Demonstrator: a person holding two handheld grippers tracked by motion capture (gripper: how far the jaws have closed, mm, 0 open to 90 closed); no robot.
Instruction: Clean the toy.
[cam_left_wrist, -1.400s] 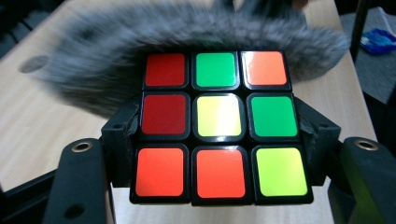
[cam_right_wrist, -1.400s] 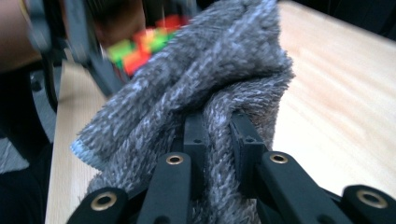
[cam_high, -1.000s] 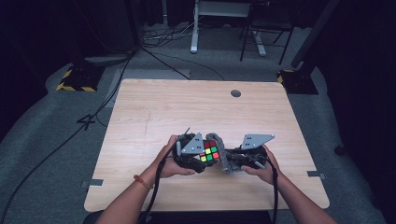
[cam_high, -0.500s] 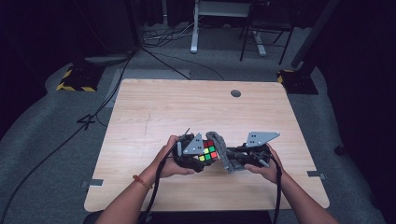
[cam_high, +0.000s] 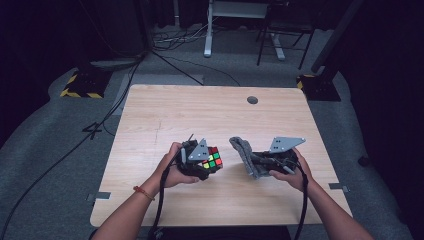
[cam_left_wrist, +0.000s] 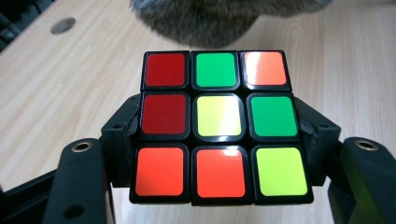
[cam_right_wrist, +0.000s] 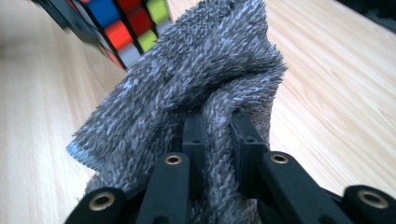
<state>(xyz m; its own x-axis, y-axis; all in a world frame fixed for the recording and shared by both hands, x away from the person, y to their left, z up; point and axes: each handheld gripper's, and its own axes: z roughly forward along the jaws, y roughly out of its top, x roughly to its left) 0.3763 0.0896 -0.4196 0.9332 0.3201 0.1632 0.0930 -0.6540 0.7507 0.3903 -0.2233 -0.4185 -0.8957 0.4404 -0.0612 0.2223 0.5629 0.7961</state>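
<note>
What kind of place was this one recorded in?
Probably a lab or recording studio rather than a home. A bare wooden table with a cable hole stands on grey carpet, cables run across the floor, and hazard-striped stand bases sit against a dark surround.

Dim room w/ grey carpet (cam_high: 60, 150), light wood table (cam_high: 200, 110), desk legs (cam_high: 207, 35) & cables (cam_high: 170, 40) behind.
</note>
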